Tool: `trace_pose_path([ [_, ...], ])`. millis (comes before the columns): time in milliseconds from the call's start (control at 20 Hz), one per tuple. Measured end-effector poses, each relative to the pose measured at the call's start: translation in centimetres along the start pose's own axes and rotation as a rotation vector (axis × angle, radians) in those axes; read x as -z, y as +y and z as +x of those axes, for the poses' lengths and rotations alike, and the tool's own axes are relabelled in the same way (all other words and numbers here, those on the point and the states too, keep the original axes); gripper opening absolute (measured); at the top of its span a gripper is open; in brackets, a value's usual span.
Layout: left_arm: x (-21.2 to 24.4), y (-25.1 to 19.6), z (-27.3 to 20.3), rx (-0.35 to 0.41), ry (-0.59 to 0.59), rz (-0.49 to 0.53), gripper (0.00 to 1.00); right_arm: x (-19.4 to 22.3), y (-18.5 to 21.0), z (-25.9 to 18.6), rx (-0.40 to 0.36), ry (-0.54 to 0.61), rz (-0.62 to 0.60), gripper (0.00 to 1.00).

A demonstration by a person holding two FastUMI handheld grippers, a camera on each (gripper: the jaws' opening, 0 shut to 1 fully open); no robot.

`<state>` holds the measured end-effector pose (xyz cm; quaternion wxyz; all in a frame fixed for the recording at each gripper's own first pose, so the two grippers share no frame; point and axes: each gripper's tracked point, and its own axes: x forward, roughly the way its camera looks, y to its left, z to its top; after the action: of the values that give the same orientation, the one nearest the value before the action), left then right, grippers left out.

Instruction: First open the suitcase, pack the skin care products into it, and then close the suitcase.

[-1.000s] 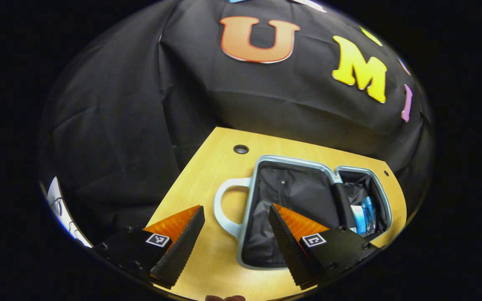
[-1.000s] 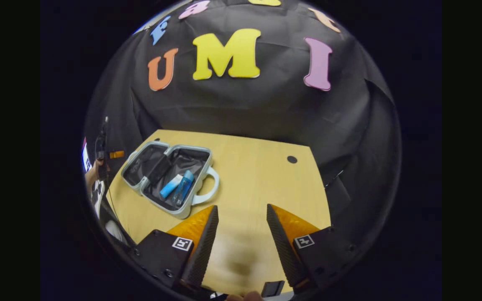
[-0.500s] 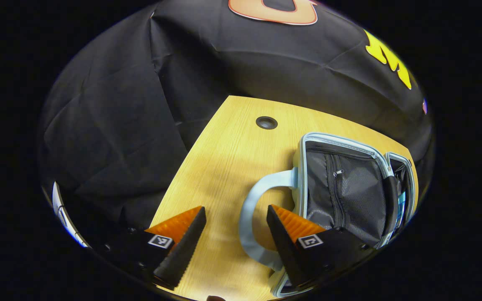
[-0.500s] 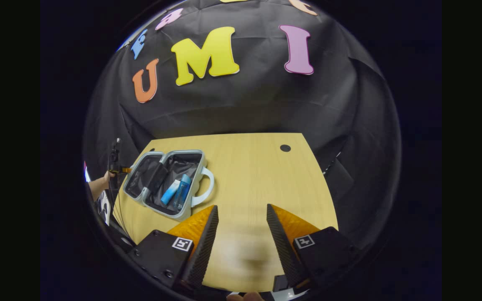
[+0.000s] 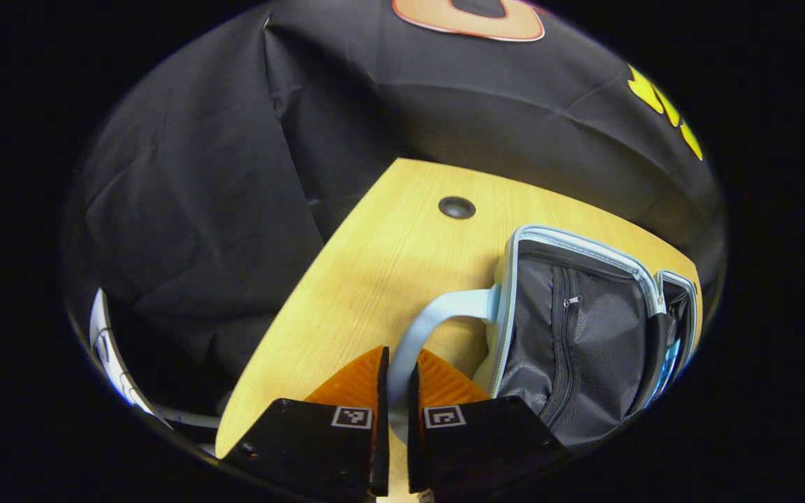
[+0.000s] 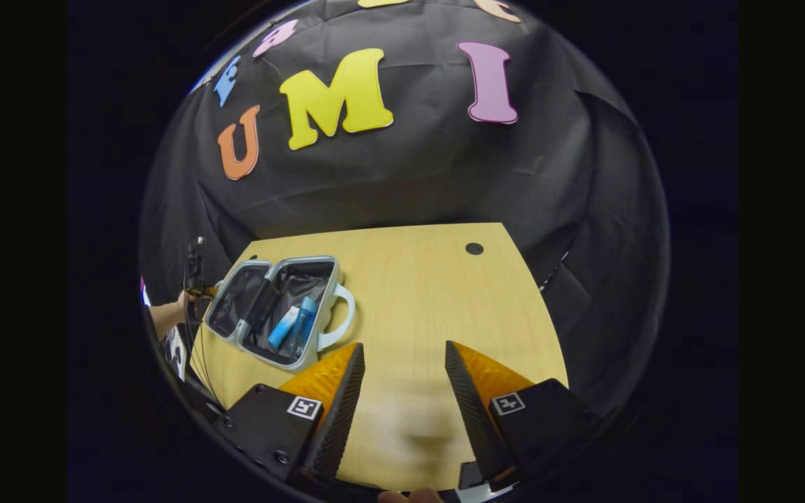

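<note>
On the surface [image 6: 437,293]: suitcase [image 6: 270,311], open, two skin care products [image 6: 292,327] inside. Your left gripper [image 5: 395,391] jaws clench its handle [image 5: 420,328]; right gripper [image 6: 399,381] released. Likely light, rigid; lift lid by handle.

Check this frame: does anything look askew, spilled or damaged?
Nothing stands out. The suitcase lies open on the table with two skin care products inside; the left gripper is shut on its handle.

At lower right of the left gripper view, the suitcase [image 5: 584,335] ran off the picture's edge, its far half barely visible. The handle [image 5: 430,328] vanished between the left claw [image 5: 397,377] fingers.
</note>
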<state>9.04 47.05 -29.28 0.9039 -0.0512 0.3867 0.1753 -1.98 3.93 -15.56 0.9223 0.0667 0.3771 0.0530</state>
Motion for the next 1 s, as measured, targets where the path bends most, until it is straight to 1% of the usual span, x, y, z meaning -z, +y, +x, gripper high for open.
trace_pose_path([
  [100,-3.6,-0.5,-3.3,-0.044,-0.097,0.055,0.1,-0.2,-0.9,-0.3,0.005,-0.025,0.026,0.7],
  [300,-9.8,-2.5,-12.1,-0.084,-0.26,0.059,0.09,-1.5,-2.3,-1.4,0.018,-0.127,0.039,0.7],
  [350,-10.8,-3.4,-14.2,-0.092,-0.285,0.073,0.09,-1.8,-2.5,-1.8,0.016,-0.149,0.029,0.7],
  [500,-12.4,-8.7,-19.8,-0.105,-0.334,0.104,0.09,-2.0,-2.9,-2.7,-0.012,-0.193,0.009,0.7],
  [600,-13.1,-13.2,-22.6,-0.079,-0.387,0.097,0.09,-2.3,-3.2,-3.2,-0.039,-0.208,0.011,0.7],
  [700,-13.5,-18.3,-24.7,-0.023,-0.446,0.063,0.09,-2.8,-4.1,-3.7,-0.055,-0.224,0.016,0.7],
  [750,-13.4,-20.6,-25.6,-0.006,-0.461,0.044,0.08,-3.3,-4.9,-4.0,-0.049,-0.242,0.012,0.71],
  [800,-13.1,-22.4,-26.2,0.009,-0.484,0.023,0.08,-3.8,-5.6,-4.3,-0.041,-0.262,0.004,0.67],
  [850,-12.9,-24.6,-26.8,0.03,-0.506,0.011,0.09,-4.1,-6.4,-4.7,-0.029,-0.275,-0.006,0.7],
  [1000,-11.7,-31.8,-27.7,0.1,-0.567,0.027,0.08,-3.8,-8.7,-6.0,0.007,-0.274,-0.032,0.7],
])
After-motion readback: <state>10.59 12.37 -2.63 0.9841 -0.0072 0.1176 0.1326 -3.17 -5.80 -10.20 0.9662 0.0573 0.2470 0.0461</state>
